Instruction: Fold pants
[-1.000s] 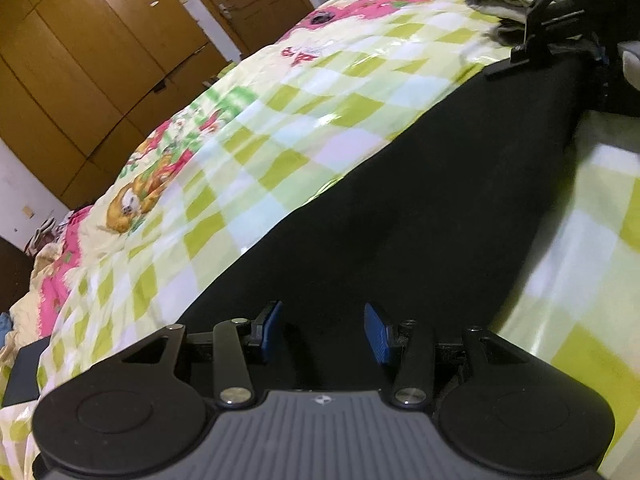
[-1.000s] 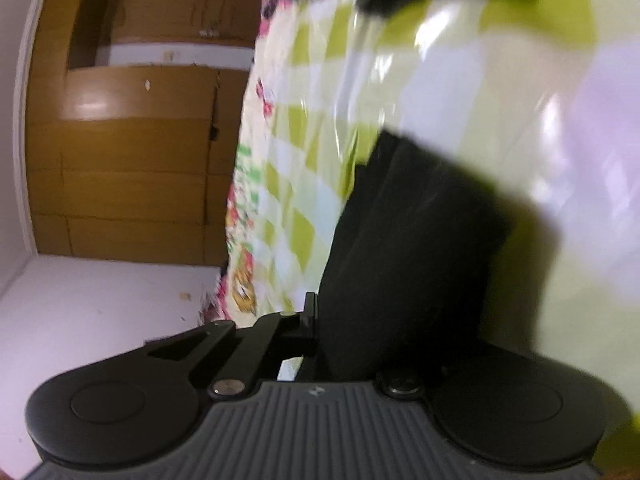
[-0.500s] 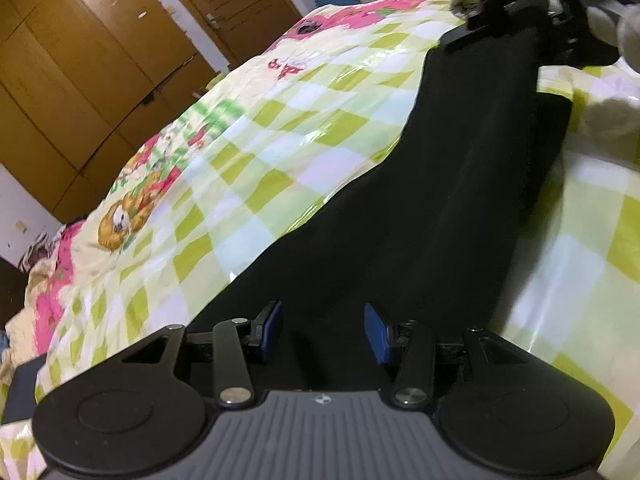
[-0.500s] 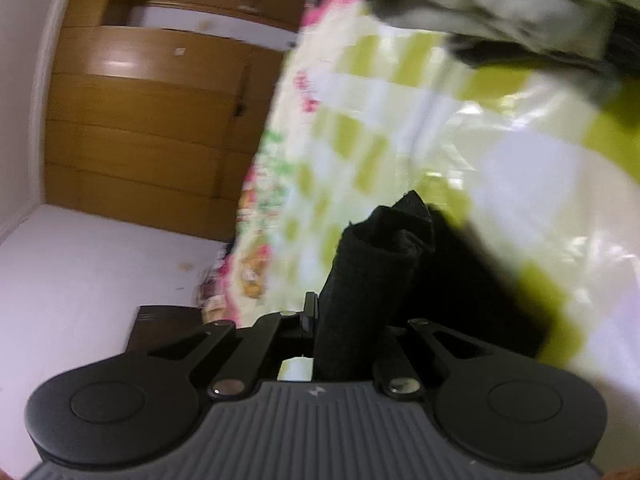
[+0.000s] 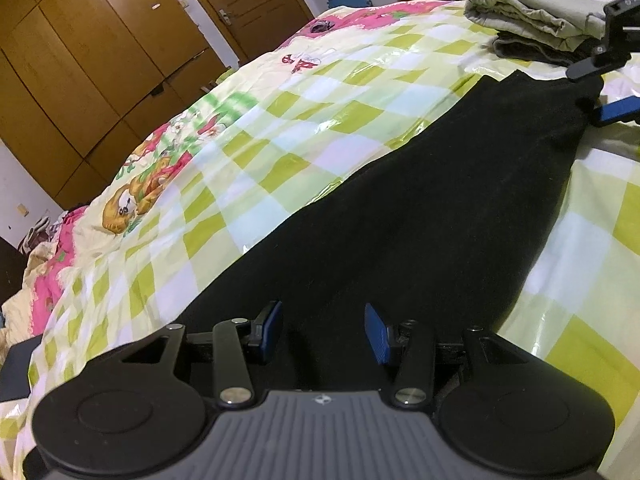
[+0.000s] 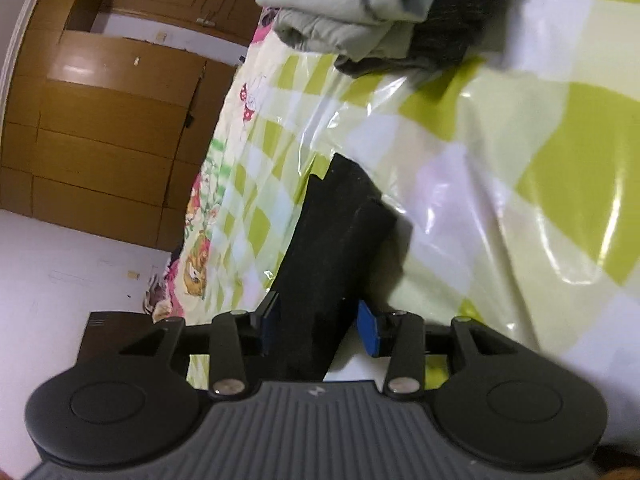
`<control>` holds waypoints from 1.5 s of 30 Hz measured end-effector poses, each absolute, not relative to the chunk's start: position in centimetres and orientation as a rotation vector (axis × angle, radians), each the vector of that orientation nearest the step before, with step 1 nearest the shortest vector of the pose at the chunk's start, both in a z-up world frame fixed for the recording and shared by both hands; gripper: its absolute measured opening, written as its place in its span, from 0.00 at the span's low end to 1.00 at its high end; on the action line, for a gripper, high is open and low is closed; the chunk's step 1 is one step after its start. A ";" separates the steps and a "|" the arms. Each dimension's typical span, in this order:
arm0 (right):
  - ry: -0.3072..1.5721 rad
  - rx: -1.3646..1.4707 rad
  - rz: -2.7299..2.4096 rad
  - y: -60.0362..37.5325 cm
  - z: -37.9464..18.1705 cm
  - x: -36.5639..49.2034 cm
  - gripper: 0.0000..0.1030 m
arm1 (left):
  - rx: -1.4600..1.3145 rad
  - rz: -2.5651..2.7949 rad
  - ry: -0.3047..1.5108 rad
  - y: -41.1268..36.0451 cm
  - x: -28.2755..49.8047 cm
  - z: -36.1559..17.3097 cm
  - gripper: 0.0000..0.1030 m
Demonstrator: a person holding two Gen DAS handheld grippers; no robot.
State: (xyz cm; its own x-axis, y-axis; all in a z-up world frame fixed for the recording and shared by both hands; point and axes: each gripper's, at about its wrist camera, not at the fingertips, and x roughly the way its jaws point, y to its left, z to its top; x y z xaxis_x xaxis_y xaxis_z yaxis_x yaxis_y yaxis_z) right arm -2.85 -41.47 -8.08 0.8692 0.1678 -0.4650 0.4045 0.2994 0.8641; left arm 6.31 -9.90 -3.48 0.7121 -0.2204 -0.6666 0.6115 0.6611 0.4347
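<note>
**Black pants run lengthwise from one gripper to the other**

The black pants lie flat on the bed, on its glossy green-and-white checked cover, as one long, narrow strip. Their long axis runs straight ahead from the left gripper and off toward the right gripper, which sits at the far end of the cloth, up and to the right in the left wrist view.

The left gripper is spread, its blue pads apart over the near end of the fabric; the cloth lies below and between them, and neither pad presses on it.

At the other end, the right gripper has its jaws opening. A raised fold of the pants stands between the blue pads: it looks to touch the left pad, while a clear gap shows beside the right one, so the pinch reads as let go.

Beyond the far end, well ahead of the right gripper, a pile of folded grey clothes rests on the bed.

Each hand is nearest its own end of the strip. My guess is that any fold bringing end to end must travel along that axis.
</note>
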 end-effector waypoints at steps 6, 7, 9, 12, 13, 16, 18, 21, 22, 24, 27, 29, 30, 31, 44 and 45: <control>0.500 1.260 -0.167 -42.0 -7.3 -0.1 0.06 | 0.715 -0.506 0.610 -10.0 6.3 -3.5 0.58; 0.491 1.266 -0.134 -41.9 -6.9 0.8 0.06 | 0.716 -0.506 0.610 -10.0 6.4 -3.4 0.58; 0.469 1.278 -0.038 -41.2 -5.6 2.9 0.06 | 0.723 -0.498 0.608 -9.9 6.4 -3.4 0.58; 0.339 1.363 0.178 -39.5 -2.1 4.7 0.06 | 0.724 -0.477 0.609 -9.0 6.6 -2.9 0.58; 0.281 1.371 0.248 -38.9 -0.9 4.7 0.06 | 0.723 -0.466 0.613 -8.6 6.7 -2.7 0.58; 0.257 1.290 0.209 -38.6 -1.2 4.4 0.04 | 0.718 -0.443 0.629 -7.4 6.8 -2.6 0.58; 0.385 1.341 0.054 -39.8 -5.1 4.4 0.05 | 0.718 -0.441 0.632 -7.0 6.8 -2.9 0.58; 0.499 1.250 -0.107 -40.3 -7.8 3.2 0.05 | 0.716 -0.442 0.634 -6.9 6.5 -3.4 0.58; 0.522 1.225 -0.131 -40.4 -8.0 2.8 0.05 | 0.714 -0.449 0.634 -7.0 6.5 -3.5 0.58; 0.552 1.156 -0.152 -40.3 -7.7 2.8 0.06 | 0.714 -0.458 0.629 -7.2 6.5 -3.4 0.58; 0.622 1.031 -0.161 -39.7 -7.1 3.0 0.10 | 0.712 -0.464 0.627 -7.4 6.8 -3.4 0.58; 0.641 1.048 -0.153 -39.7 -7.4 2.8 0.10 | 0.719 -0.463 0.625 -7.4 6.8 -3.5 0.58; 0.643 1.050 -0.158 -39.6 -7.5 2.4 0.12 | 0.718 -0.464 0.626 -7.3 6.8 -3.5 0.58; 0.648 1.049 -0.166 -39.6 -7.6 1.9 0.16 | 0.718 -0.465 0.628 -7.4 6.8 -3.5 0.58; 0.613 1.179 -0.165 -40.0 -9.7 3.2 0.25 | 0.702 -0.469 0.620 -7.1 6.8 -3.6 0.59; 0.615 1.188 -0.158 -40.1 -10.0 3.9 0.26 | 0.701 -0.468 0.620 -7.1 6.8 -3.6 0.59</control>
